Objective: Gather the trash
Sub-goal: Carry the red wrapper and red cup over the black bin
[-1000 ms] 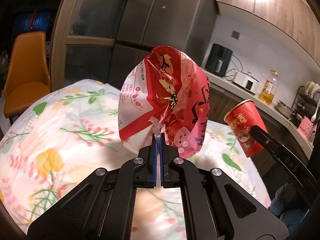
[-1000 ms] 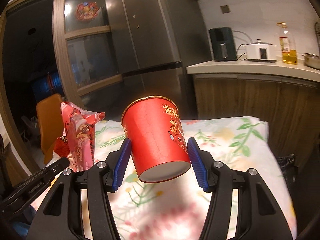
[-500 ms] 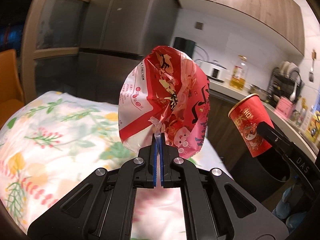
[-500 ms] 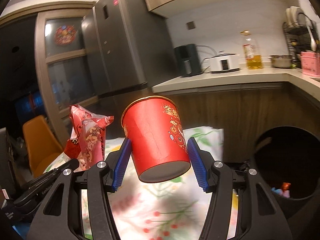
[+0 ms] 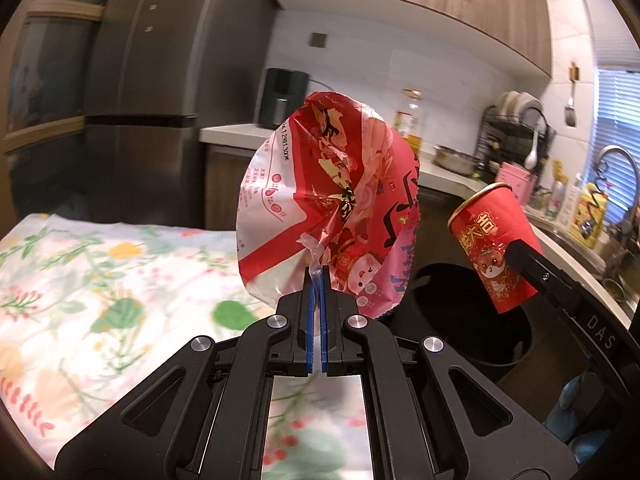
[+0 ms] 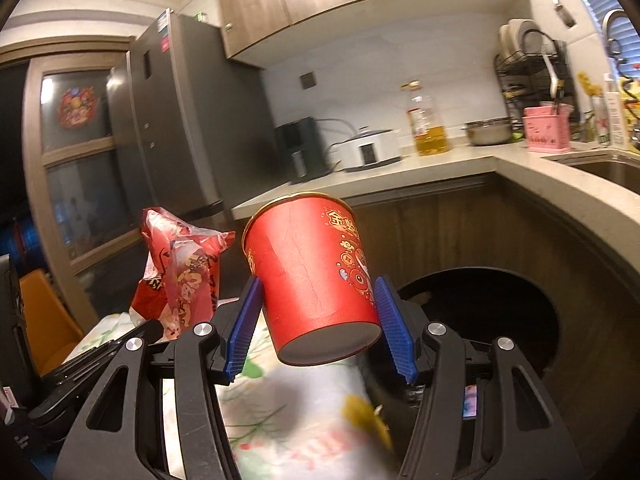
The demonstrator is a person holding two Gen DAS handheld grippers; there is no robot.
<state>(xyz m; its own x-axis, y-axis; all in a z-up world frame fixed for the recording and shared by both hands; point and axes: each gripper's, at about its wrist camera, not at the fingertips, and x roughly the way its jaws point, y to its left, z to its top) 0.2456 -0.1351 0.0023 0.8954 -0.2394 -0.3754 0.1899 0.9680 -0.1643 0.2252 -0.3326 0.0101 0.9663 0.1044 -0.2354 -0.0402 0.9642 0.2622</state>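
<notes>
My left gripper (image 5: 316,276) is shut on the clear tail of a crumpled red-and-white plastic wrapper (image 5: 332,208), which stands up in front of it. A red paper cup (image 6: 310,284) with gold print is clamped between the blue pads of my right gripper (image 6: 318,312), tilted with its mouth away from me. In the left wrist view the same cup (image 5: 496,252) hangs to the right, over the black trash bin (image 5: 472,340). From the right wrist, the wrapper (image 6: 180,268) shows at the left and the bin (image 6: 560,312) lies just ahead to the right.
A table with a floral cloth (image 5: 100,272) lies below and left. Behind runs a kitchen counter (image 6: 400,172) with an oil bottle (image 6: 426,124), a cooker, a dish rack and a sink (image 6: 600,168). A tall fridge (image 6: 180,120) stands at the left.
Both grippers have swung right, away from the table and the orange chair, toward the counter. The black bin has come into view below the cup. Both grips are unchanged.
</notes>
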